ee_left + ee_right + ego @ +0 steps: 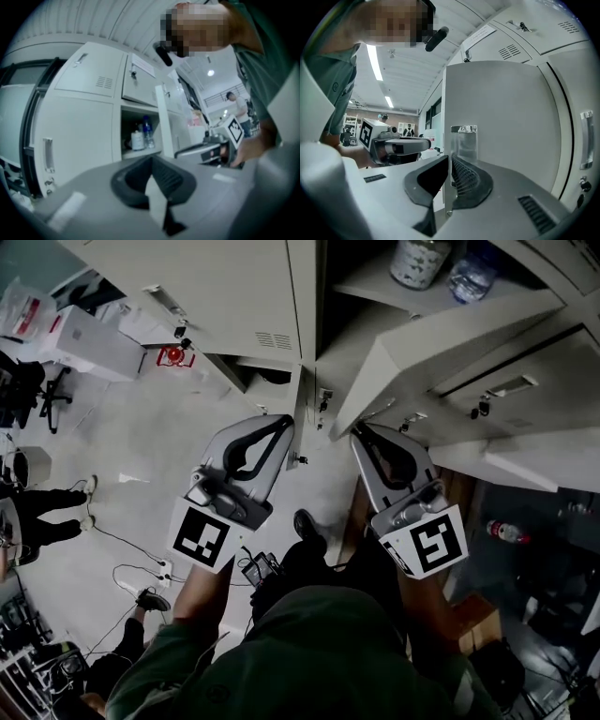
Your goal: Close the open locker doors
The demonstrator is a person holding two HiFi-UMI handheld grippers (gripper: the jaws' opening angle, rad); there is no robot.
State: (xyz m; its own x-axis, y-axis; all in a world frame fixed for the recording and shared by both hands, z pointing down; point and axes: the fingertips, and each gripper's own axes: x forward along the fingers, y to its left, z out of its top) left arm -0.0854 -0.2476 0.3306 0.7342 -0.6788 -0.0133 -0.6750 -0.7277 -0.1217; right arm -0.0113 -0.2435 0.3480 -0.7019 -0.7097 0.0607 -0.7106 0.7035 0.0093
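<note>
- Gripping a thin pale door edge between its dark ribbed pads, the left hand-held gripper [152,161] has its jaws narrowed onto that panel.
- The right hand-held gripper [450,159] is likewise clamped on a door edge, which stands upright between its jaws.
- The left locker door [302,352] reaches out from the lockers towards the person and shows edge-on from above, with the left jaws at its near end.
- The right locker door [422,348] is swung well open, slanting out to the right of the open compartment; a clear label holder [464,140] sits just above the right jaws.
- Between the two doors lies an open locker shelf [375,287] carrying a jar [422,261] and a water bottle [469,277].
- Closed locker fronts [216,287] lie to the left.
- Farther out on the floor [159,437], cables trail at near left, and a red-capped bottle [506,532] lies at right.
</note>
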